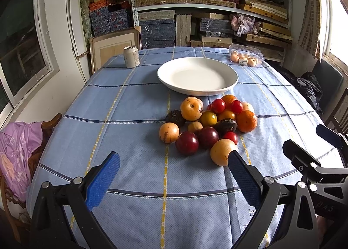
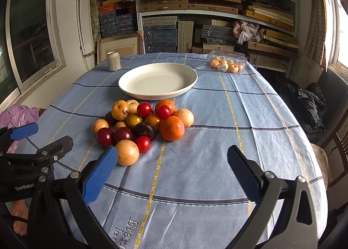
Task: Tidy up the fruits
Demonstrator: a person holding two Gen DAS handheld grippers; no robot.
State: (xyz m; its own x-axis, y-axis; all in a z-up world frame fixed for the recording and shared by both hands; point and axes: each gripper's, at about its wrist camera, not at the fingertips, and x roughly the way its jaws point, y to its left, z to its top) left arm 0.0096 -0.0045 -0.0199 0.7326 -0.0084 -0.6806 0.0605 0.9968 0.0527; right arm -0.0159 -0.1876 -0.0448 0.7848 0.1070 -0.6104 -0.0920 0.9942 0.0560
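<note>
Both tools, left tool and right tool, hover released above the worktop. Beyond them the fruit pile sits before the empty plate. Best pinch an outer fruit gently, avoiding rolling neighbours.

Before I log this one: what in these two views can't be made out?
- Fruit pile: pieces at the back overlap in both views, so no exact count.
- Clear box: label too small to read; fruit type unclear.
- Can: print too small, left view.
- Tablecloth lettering: cut off by the bottom edge, right view.
</note>
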